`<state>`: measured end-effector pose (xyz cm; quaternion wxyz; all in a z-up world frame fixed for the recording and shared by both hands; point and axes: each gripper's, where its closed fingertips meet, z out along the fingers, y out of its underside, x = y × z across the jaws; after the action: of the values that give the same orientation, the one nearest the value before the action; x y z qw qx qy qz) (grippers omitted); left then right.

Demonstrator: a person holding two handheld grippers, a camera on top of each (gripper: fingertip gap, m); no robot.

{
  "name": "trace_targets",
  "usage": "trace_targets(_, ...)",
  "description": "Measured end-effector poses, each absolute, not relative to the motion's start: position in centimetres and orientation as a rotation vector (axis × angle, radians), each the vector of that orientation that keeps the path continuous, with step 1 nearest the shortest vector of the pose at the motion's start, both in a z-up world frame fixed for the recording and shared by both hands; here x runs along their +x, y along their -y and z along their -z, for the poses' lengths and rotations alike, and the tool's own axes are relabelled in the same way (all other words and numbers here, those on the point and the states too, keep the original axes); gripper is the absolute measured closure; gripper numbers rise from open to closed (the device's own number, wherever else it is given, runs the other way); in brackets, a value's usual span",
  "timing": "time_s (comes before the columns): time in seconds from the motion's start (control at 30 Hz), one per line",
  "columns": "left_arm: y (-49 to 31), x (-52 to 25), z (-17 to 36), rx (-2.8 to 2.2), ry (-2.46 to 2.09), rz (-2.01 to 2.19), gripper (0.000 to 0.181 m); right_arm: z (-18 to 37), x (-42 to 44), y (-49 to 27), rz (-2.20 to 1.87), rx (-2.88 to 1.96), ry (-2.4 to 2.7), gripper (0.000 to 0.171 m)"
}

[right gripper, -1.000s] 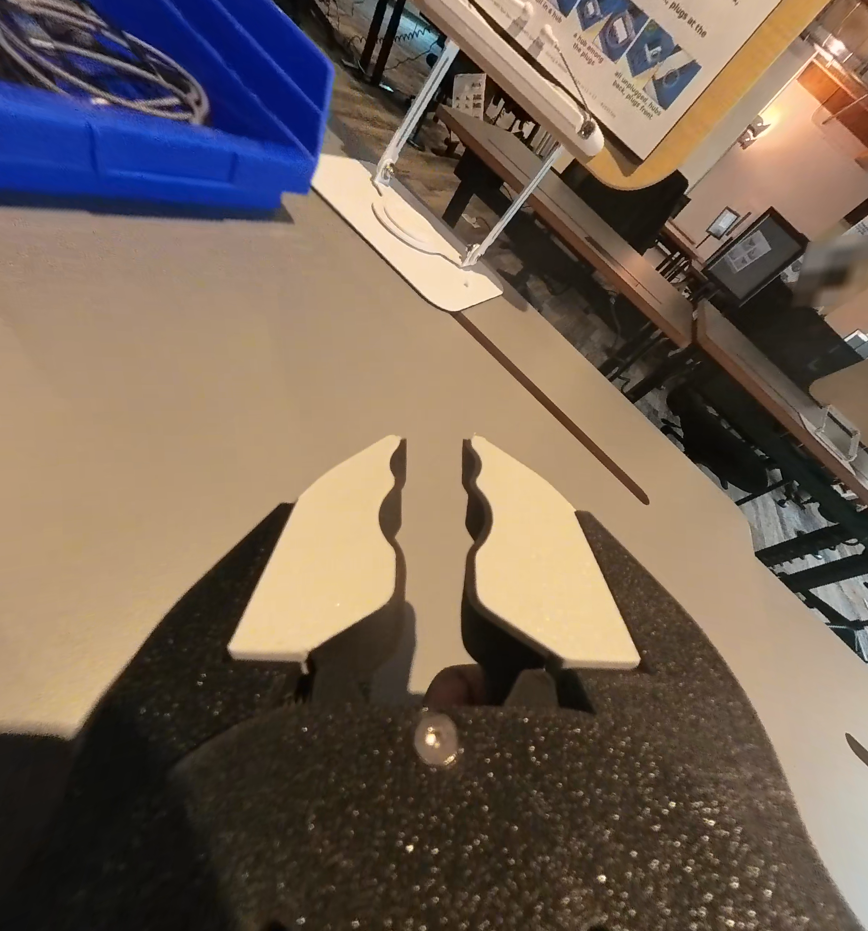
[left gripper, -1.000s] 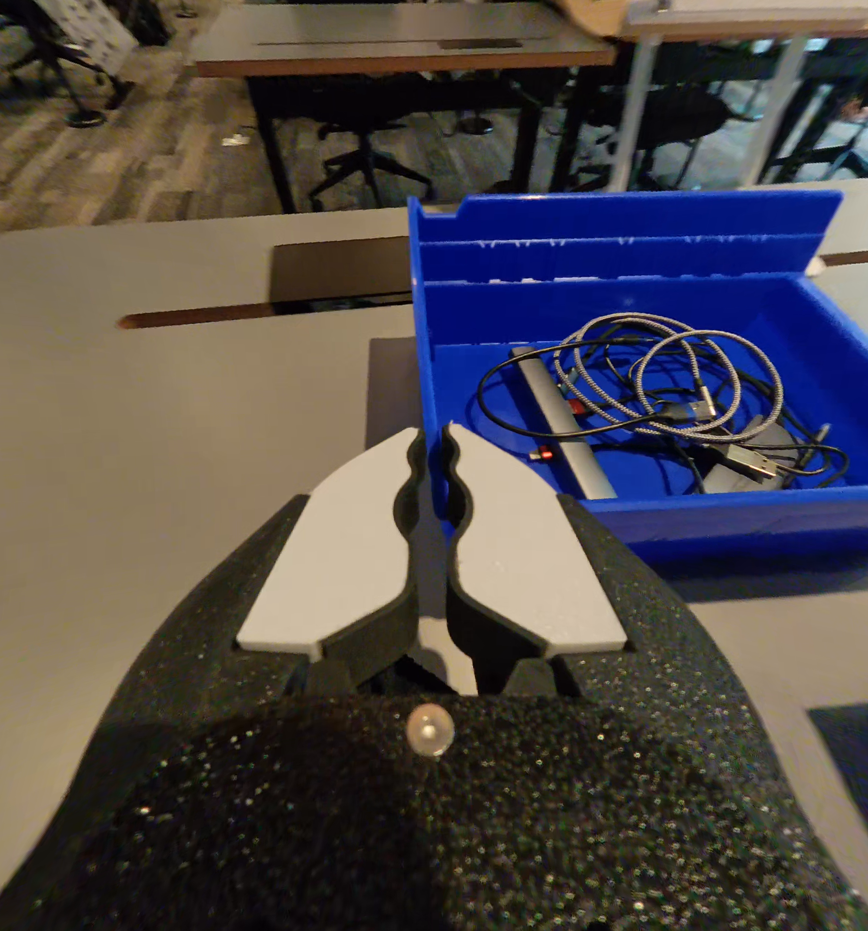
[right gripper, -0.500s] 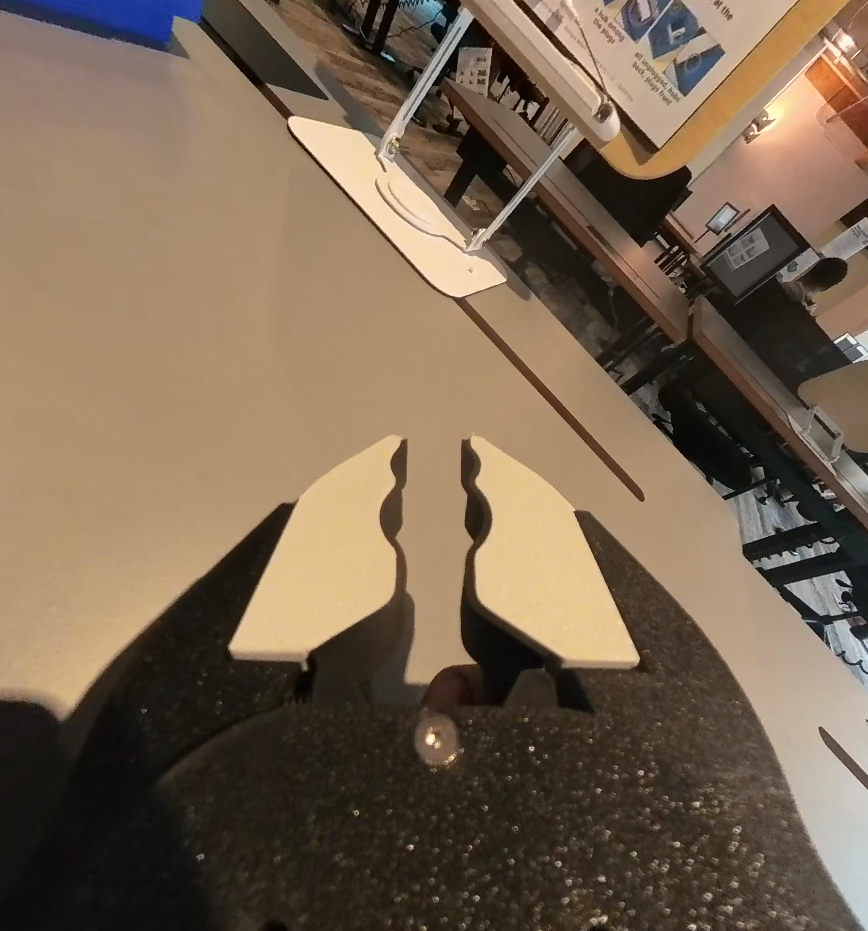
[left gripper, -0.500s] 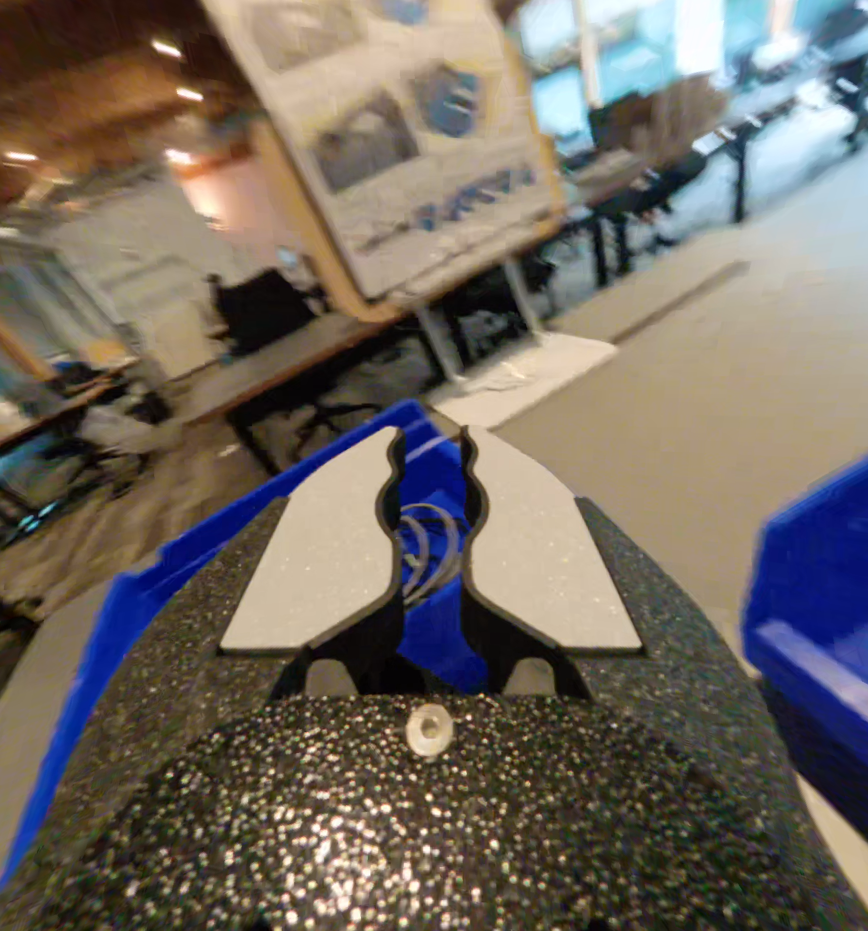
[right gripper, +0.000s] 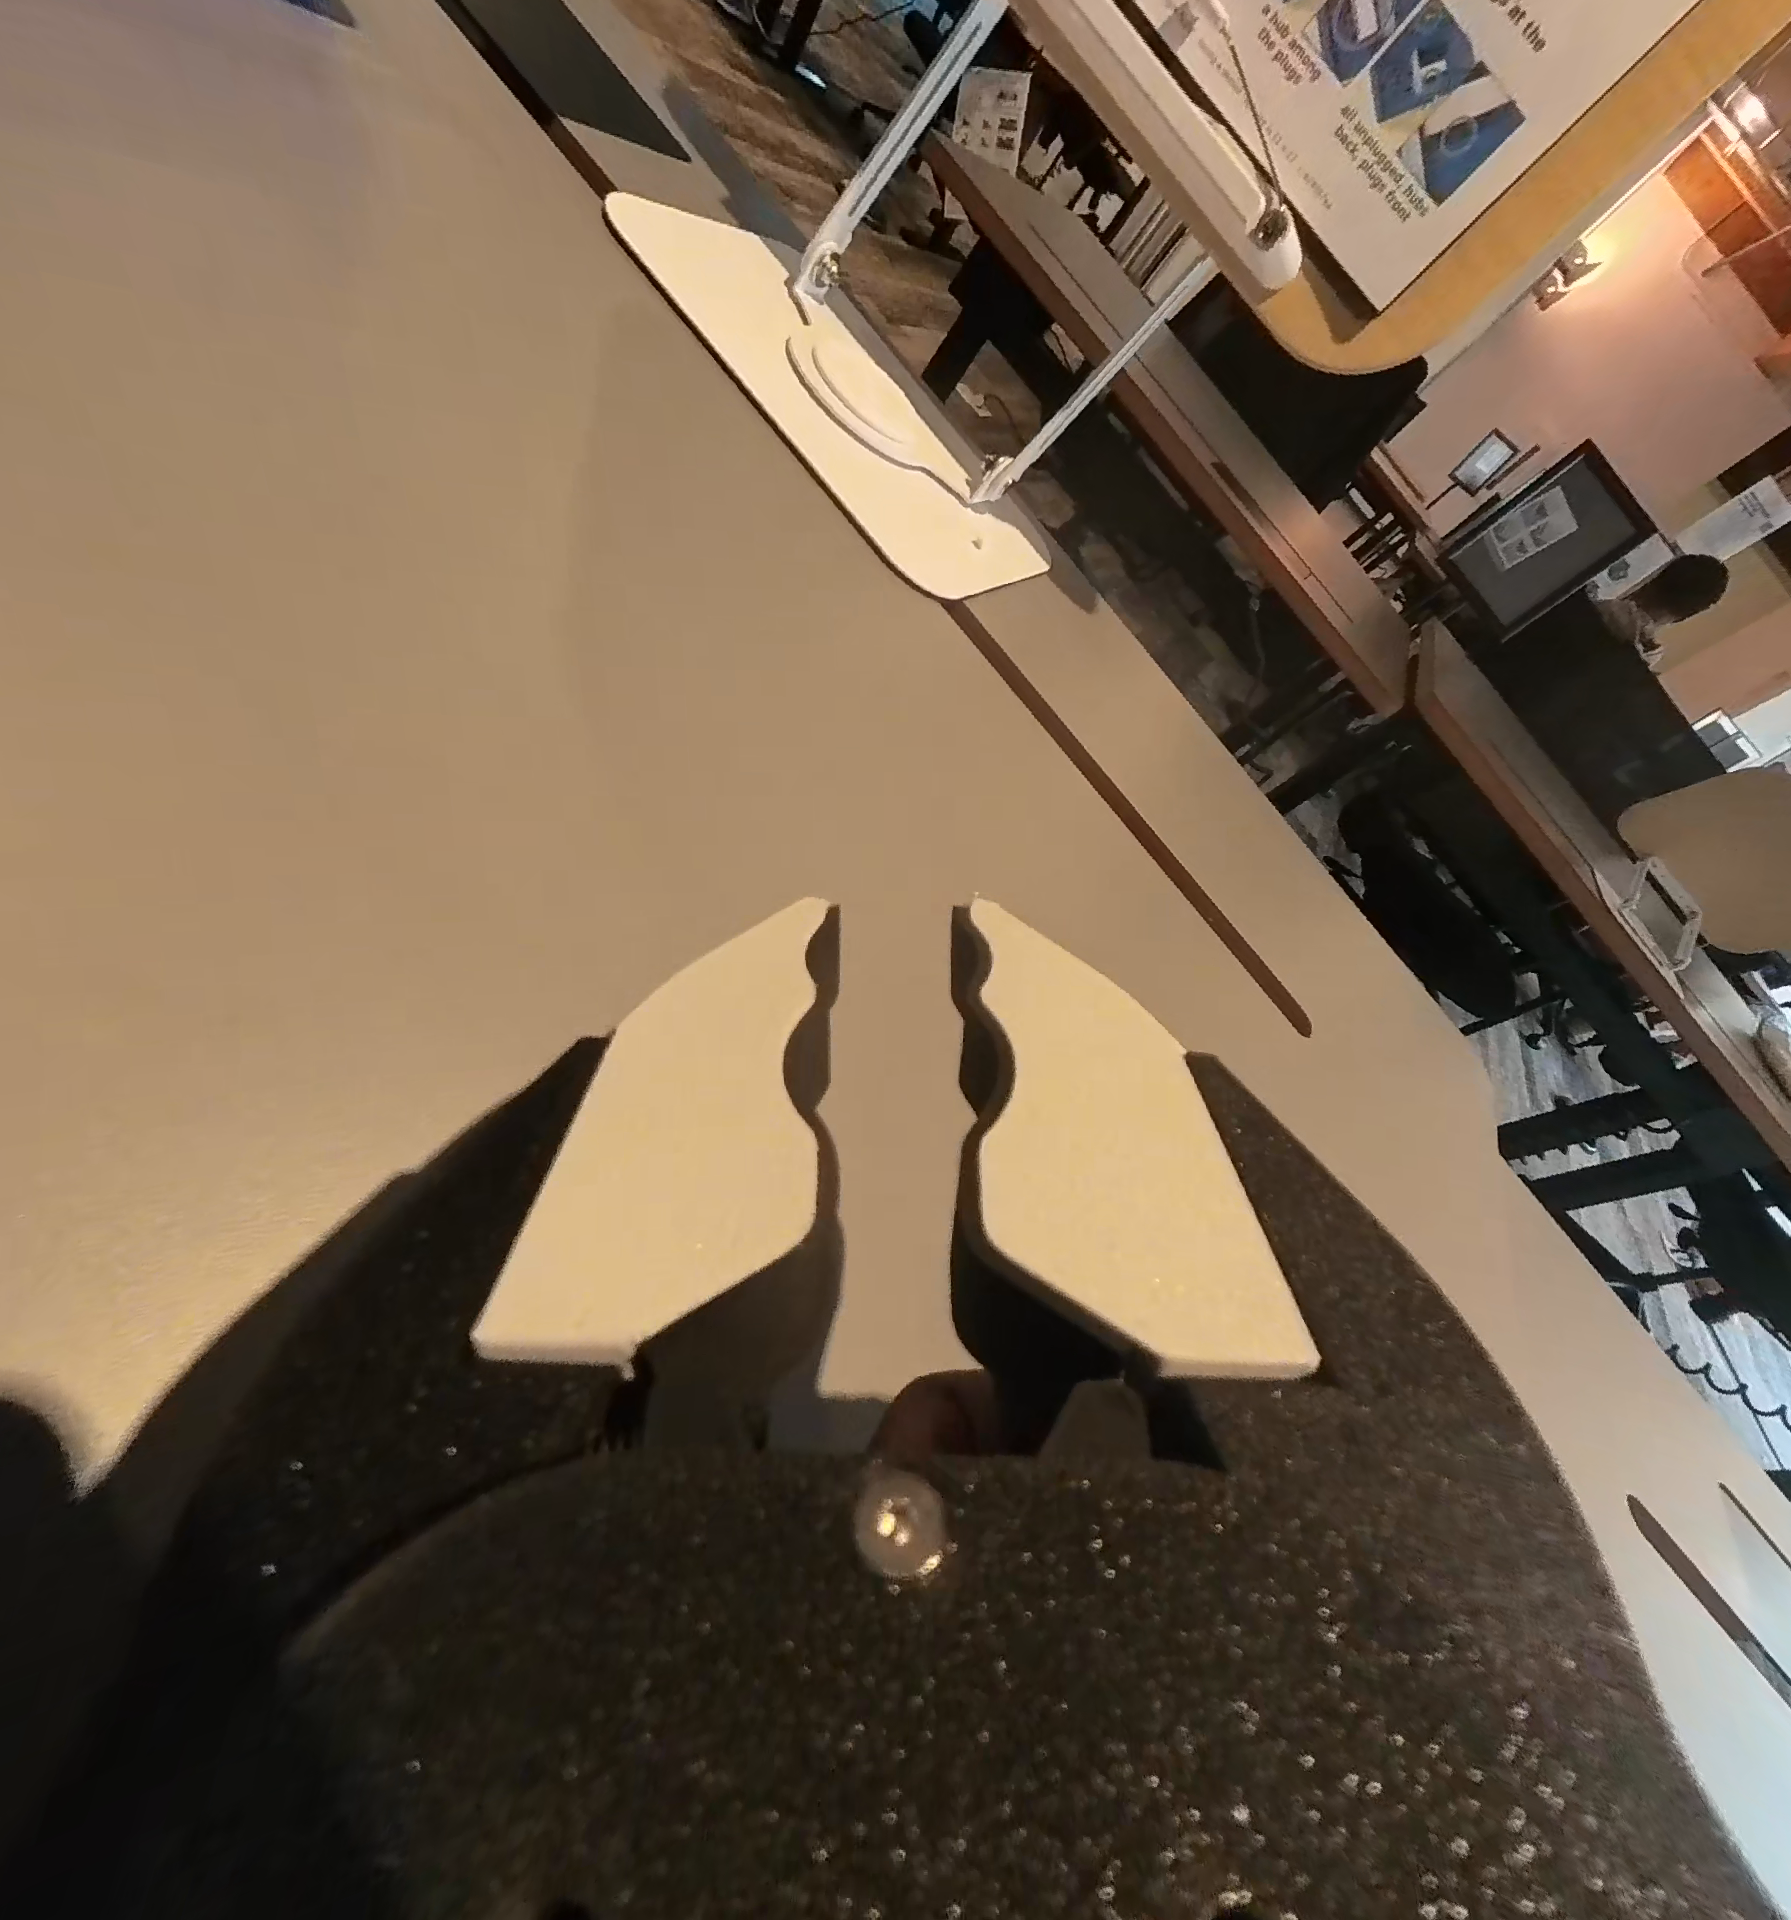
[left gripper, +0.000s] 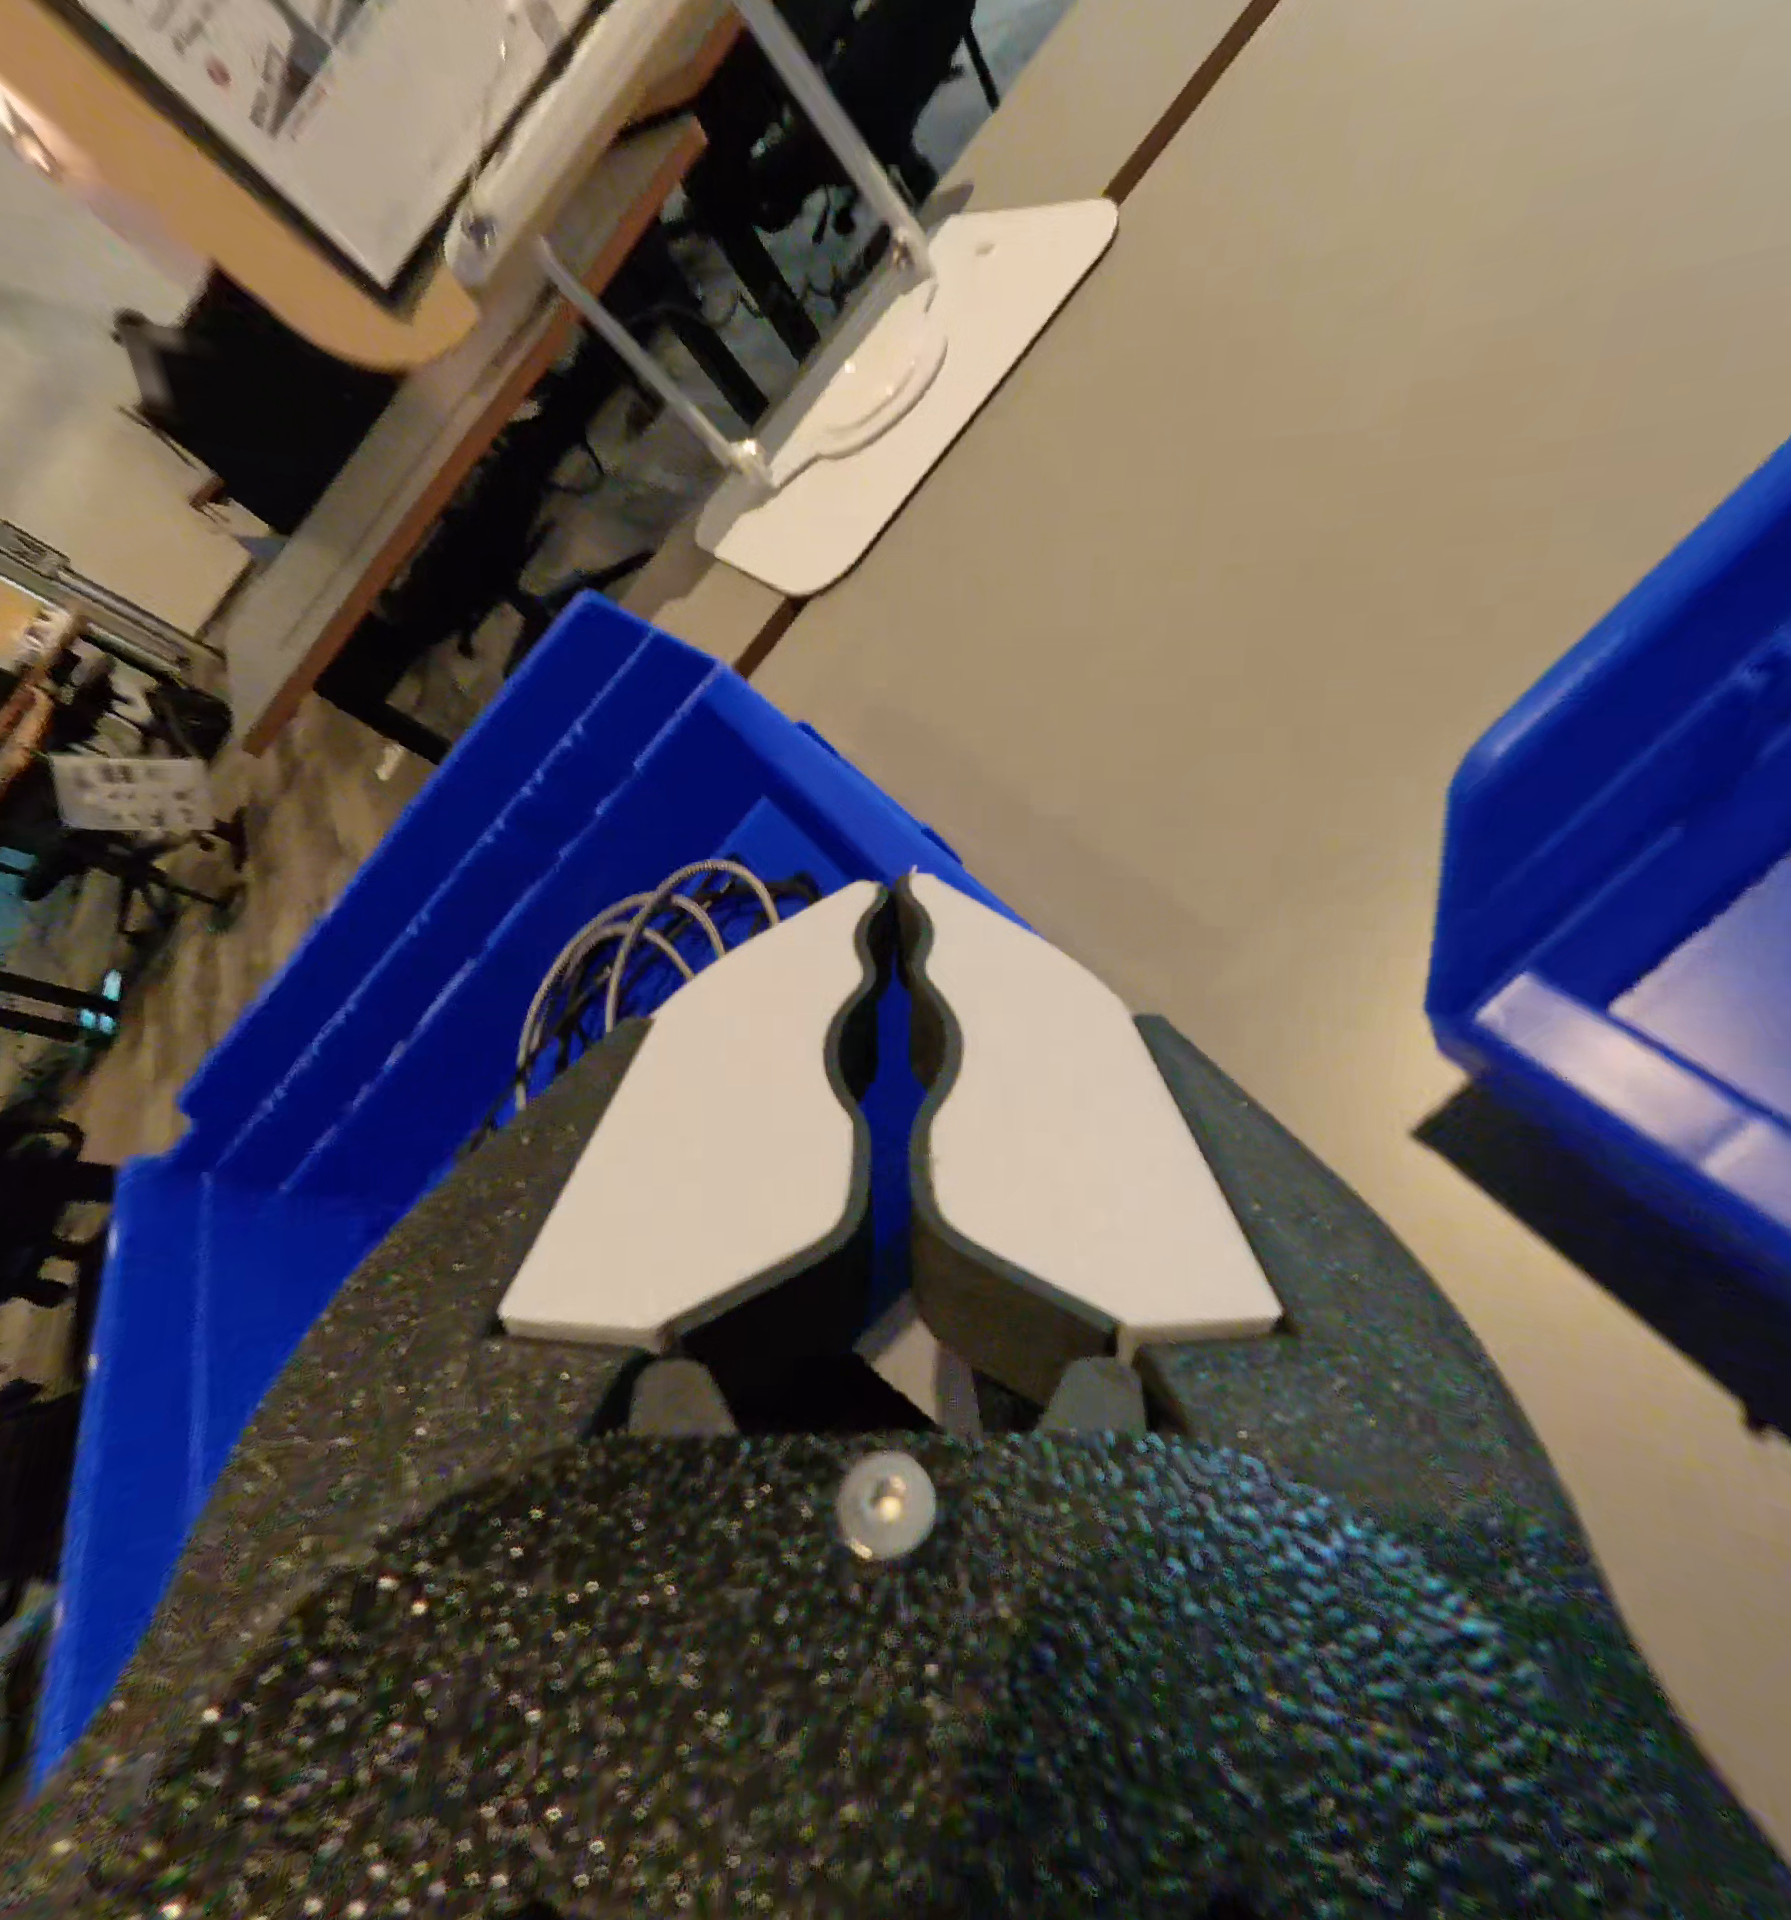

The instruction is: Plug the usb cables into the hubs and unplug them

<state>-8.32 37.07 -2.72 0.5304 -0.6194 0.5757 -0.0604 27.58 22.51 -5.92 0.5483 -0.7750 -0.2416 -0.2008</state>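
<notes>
Left tongs (left gripper: 893, 902) are nearly closed, tips almost touching and holding nothing, poised over a blue bin (left gripper: 371, 997) that contains coiled usb cables (left gripper: 626, 961). A second blue bin (left gripper: 1639, 935) sits to the right on the worktop (left gripper: 1286, 623). Right tongs (right gripper: 896, 914) stand narrowly parted, empty, above bare worktop, with a white stand base (right gripper: 839, 405) beyond.

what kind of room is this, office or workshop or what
Probably an open-plan office or lab workspace: rows of long desks with black office chairs behind the grey table, and a large poster board on a white stand.
</notes>
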Motion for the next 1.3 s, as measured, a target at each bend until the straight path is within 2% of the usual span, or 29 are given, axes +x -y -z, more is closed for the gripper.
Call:
trace_targets(0.13, -39.1, -13.5, 3.3, -1.709, -1.253, 0.168, 0.181, 5.9, 27.6, -22.5, 0.478, -1.838, 0.574, 0.151)
trace_targets(0.23, -42.3, -19.7, 4.3, -1.849, -1.116, -0.068, 0.181, 6.1, 27.5, -22.5, 0.487, -1.842, 0.588, 0.151)
trace_targets(0.3, -43.9, -22.2, 2.8, -1.792, -0.946, -0.131, 0.181, 6.3, 27.4, -22.6, 0.492, -1.846, 0.597, 0.151)
trace_targets(0.37, -44.6, -23.5, 1.2, -1.811, -0.716, -0.042, 0.157, 6.5, 27.3, -22.7, 0.497, -1.851, 0.607, 0.151)
trace_targets(0.43, -45.0, -24.9, 0.5, -1.832, -0.595, -0.063, 0.14, 6.6, 27.3, -22.7, 0.507, -1.855, 0.616, 0.151)
trace_targets(0.6, -45.1, -26.8, 4.9, -2.076, -0.606, -0.188, 0.124, 6.8, 27.3, -22.7, 0.516, -1.862, 0.626, 0.151)
trace_targets(0.77, -45.3, -31.6, 5.1, -2.124, -0.475, -0.335, 0.158, 6.8, 27.2, -22.6, 0.526, -1.861, 0.635, 0.151)
trace_targets(0.9, -45.8, -38.7, 4.2, -2.104, -0.164, -0.422, 0.142, 7.0, 27.2, -22.7, 0.525, -1.867, 0.644, 0.151)
trace_targets(0.93, -45.9, -39.8, 3.0, -2.038, -0.094, -0.447, 0.143, 7.0, 27.1, -22.7, 0.526, -1.868, 0.647, 0.151)
trace_targets(1.03, -45.7, -37.3, -1.8, -1.771, -0.094, -0.319, 0.142, 7.2, 27.0, -22.8, 0.528, -1.872, 0.653, 0.151)
trace_targets(1.1, -44.9, -29.8, -4.3, -1.603, -0.319, -0.03, 0.143, 7.3, 27.0, -22.8, 0.532, -1.877, 0.657, 0.151)
trace_targets(1.2, -42.5, -19.9, -2.2, -1.671, -0.607, 0.268, 0.143, 7.4, 27.1, -22.8, 0.541, -1.88, 0.664, 0.151)
trace_targets(1.3, -43.2, -19.6, 1.0, -1.796, -0.654, -0.067, 0.143, 7.3, 27.1, -22.7, 0.54, -1.878, 0.664, 0.151)
